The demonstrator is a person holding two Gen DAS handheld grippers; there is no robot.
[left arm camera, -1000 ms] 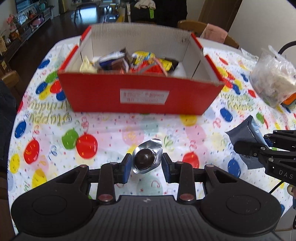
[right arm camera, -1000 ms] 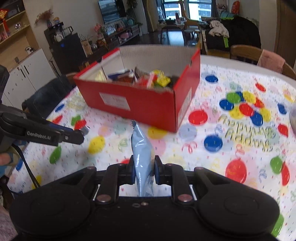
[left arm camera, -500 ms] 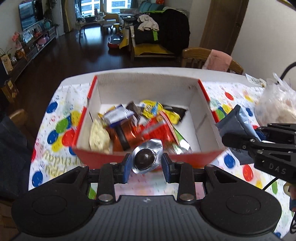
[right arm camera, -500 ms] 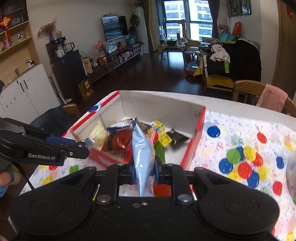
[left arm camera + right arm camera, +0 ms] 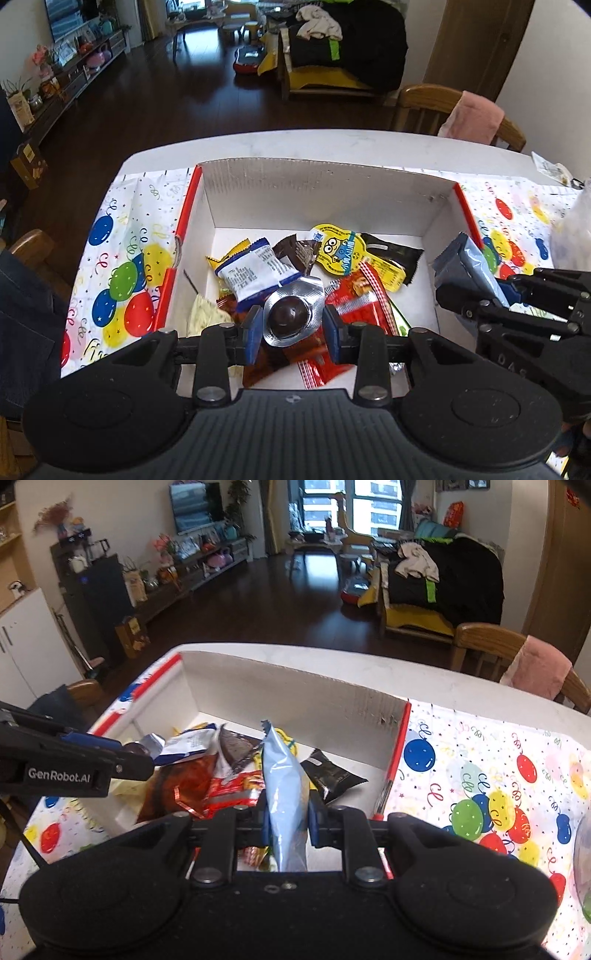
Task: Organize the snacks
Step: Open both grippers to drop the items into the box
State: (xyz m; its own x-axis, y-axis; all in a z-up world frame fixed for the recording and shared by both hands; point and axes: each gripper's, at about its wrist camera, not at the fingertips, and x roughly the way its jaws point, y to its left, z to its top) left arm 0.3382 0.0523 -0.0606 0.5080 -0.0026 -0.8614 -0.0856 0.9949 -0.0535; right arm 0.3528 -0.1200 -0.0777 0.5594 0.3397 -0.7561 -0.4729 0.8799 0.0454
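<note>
A red cardboard box (image 5: pixel 325 192) with a white inside stands on the table, holding several snack packets. My left gripper (image 5: pixel 293 328) is shut on a silver foil blister with a dark chocolate ball (image 5: pixel 293 312), hanging above the box's near left part. My right gripper (image 5: pixel 286 812) is shut on a pale blue snack packet (image 5: pixel 284 779), upright over the box's (image 5: pixel 295 698) near right side. The blue packet (image 5: pixel 467 269) and the right gripper (image 5: pixel 517 295) also show in the left wrist view, at the box's right wall. The left gripper (image 5: pixel 122 755) enters the right wrist view from the left.
A balloon-print cloth (image 5: pixel 125 266) covers the white table (image 5: pixel 332 144). Inside the box lie a yellow cartoon packet (image 5: pixel 338 249), a white and blue packet (image 5: pixel 255 273), a black packet (image 5: pixel 330 773) and red wrappers. A wooden chair with a pink cloth (image 5: pixel 535 664) stands behind. A clear plastic bag (image 5: pixel 574 236) sits far right.
Both grippers have moved forward from the table in front of the box to above its inside, each still holding its snack. The box's front wall has dropped out of view.
</note>
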